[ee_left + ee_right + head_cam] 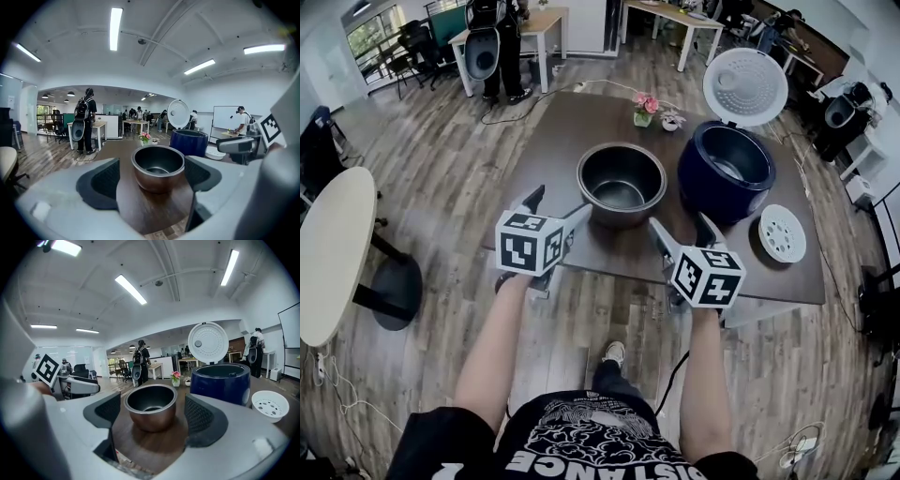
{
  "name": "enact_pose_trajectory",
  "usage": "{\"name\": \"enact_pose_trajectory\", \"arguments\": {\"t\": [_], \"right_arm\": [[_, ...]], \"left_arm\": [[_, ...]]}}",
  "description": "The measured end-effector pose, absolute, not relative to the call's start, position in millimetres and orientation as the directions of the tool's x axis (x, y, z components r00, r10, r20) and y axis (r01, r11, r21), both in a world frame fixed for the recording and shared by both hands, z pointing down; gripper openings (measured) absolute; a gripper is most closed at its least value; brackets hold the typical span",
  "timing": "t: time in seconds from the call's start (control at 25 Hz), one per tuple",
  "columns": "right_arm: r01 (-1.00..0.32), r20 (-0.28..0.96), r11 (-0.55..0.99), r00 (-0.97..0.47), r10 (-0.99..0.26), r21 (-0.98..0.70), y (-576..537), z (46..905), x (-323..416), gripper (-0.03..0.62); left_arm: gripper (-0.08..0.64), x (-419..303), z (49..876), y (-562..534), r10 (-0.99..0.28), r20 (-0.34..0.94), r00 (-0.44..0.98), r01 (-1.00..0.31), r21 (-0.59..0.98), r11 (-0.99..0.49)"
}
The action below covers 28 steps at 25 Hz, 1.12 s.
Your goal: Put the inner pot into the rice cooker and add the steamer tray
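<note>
an open office with a grey-brown wood plank floor. a dark brown tabletop stands mid-room, a small pot of pink flowers at its far edge. a round pale table on a black pedestal sits to the left, pale desks farther back, black chairs near a window. long strip lights glow on the white ceiling; a whiteboard hangs on the far wall.
</note>
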State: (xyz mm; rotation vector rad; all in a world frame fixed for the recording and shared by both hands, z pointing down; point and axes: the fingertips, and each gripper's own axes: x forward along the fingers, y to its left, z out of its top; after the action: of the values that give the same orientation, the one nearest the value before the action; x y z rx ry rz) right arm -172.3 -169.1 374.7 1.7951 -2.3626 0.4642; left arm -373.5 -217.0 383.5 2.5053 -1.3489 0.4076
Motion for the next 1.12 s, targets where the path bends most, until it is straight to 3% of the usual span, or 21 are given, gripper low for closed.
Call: {"name": "enact_pose_trajectory", "arguments": {"t": [1.12], "right_arm": [[-0.921,0.336,0.331,-0.384,-0.86,-0.207,-301,392,-122,0.414]], "left_arm": [[0.434,-324,393,-323,-0.803,0.415,0.428,-0.898,0.093,-0.431]]}}
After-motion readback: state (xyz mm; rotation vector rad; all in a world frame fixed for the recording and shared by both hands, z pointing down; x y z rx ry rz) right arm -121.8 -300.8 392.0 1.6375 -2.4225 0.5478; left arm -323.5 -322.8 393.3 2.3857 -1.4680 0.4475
